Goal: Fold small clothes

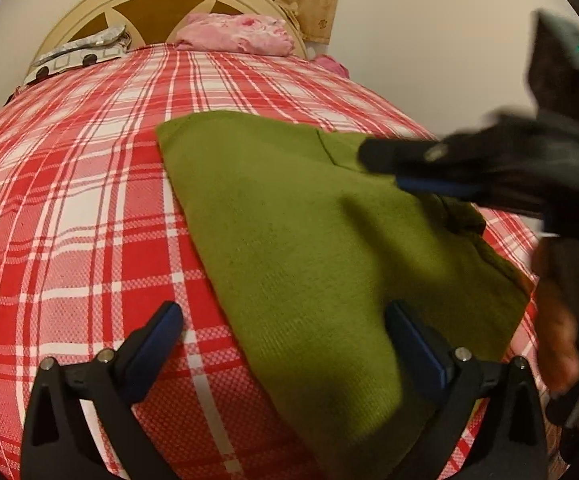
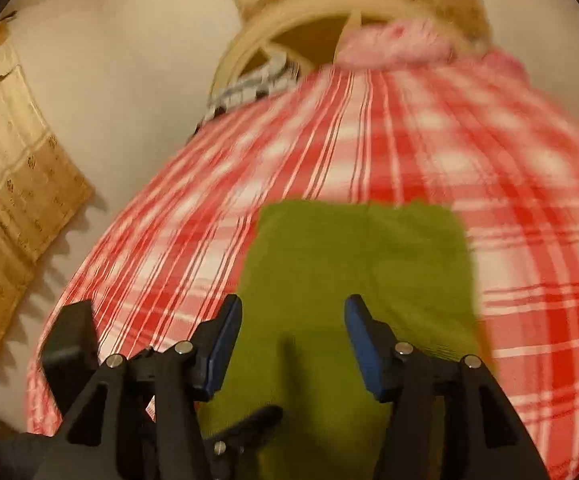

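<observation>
A small olive-green knit garment point(image 1: 321, 248) lies flat on the red-and-white plaid bed cover point(image 1: 73, 216), folded into a rough rectangle. My left gripper point(image 1: 285, 316) is open and empty, low over the garment's near left edge; one finger is over the plaid, the other over the green cloth. My right gripper point(image 2: 293, 312) is open and empty above the garment point(image 2: 353, 264), fingers astride its near end. In the left wrist view the right gripper point(image 1: 409, 168) hovers blurred over the garment's far right part.
A cream headboard point(image 1: 161, 0) stands at the far end of the bed. A pink pillow point(image 1: 237, 34) and a grey patterned item point(image 1: 77, 54) lie before it. A beige curtain point(image 2: 13, 184) hangs on the left wall. The plaid cover point(image 2: 489, 184) spreads around the garment.
</observation>
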